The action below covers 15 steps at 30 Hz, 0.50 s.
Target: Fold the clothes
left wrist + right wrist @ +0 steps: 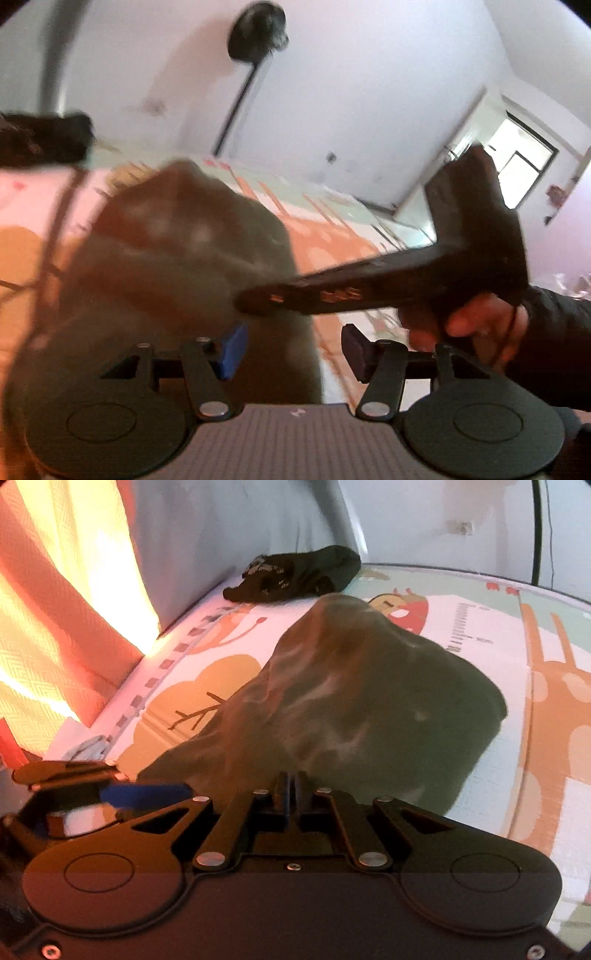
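**Soft olive garment, pinched at its near edge**

The task's thing is a dark olive garment [354, 701], heaped on a children's play mat [480, 627] printed with cartoon animals and a tree. It is drawn up into a tent-like mound with its peak on the far side from the cameras, so part of it hangs clear of the mat.

The right claw [291, 790] has its jaws pressed fully together at the garment's near edge, and cloth rises straight from the tips; it appears to be pinching a fold of the garment. The left claw [291, 350] stands about half open with nothing between its blue pad [232, 350] and its dark one; the garment lies just beyond the blue pad. In the left wrist view the right claw's body crosses over the garment, gripped by a hand [469, 317] in a dark sleeve.

Judging from how it drapes and wrinkles, the fabric is light, limp and thin: no stiffness, nothing fragile, little risk of slipping from rubber pads. It will sag and bunch wherever it is unsupported, so a single pinch point pulls it into a cone rather than a flat sheet. The better hold is at two well-separated points along one hem or at corners, so that the edge stays taut.

A second, black garment [295, 574] lies bunched beyond the olive garment, by the wall and an orange curtain [74, 590].
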Each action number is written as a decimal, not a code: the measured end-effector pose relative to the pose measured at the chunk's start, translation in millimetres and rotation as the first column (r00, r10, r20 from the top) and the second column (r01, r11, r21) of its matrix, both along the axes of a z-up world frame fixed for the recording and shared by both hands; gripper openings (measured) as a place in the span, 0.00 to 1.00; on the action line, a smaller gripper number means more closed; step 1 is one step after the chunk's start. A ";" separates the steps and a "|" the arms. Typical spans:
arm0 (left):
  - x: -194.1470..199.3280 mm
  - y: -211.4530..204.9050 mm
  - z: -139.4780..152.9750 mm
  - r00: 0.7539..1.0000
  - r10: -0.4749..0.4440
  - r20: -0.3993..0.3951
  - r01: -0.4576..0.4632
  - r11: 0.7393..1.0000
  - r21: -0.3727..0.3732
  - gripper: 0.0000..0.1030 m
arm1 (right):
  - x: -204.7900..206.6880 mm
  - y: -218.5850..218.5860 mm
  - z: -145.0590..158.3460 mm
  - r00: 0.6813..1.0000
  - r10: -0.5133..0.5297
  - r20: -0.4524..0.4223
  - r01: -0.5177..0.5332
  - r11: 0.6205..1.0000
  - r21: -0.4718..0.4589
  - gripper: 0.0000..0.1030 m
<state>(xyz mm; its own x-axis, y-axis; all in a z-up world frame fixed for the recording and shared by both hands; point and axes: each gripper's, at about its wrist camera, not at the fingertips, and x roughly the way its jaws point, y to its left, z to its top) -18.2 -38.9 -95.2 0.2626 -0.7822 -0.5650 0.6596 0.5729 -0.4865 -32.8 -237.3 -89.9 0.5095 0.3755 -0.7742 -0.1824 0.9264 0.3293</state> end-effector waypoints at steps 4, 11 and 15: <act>15.6 -22.6 -25.2 0.999 0.029 -0.046 -0.024 0.994 0.104 0.46 | 16.0 -8.2 -17.7 0.998 -0.027 -0.056 0.028 0.999 0.023 0.00; 38.4 -12.4 -51.9 0.975 0.104 -0.196 -0.085 0.991 0.105 0.49 | 34.9 -16.8 -46.7 0.996 -0.083 -0.039 0.085 0.995 0.056 0.00; 34.8 -10.8 -51.3 0.977 0.115 -0.182 -0.093 0.988 0.124 0.51 | 47.4 -27.0 -53.7 0.994 -0.104 -0.041 0.108 0.990 0.096 0.00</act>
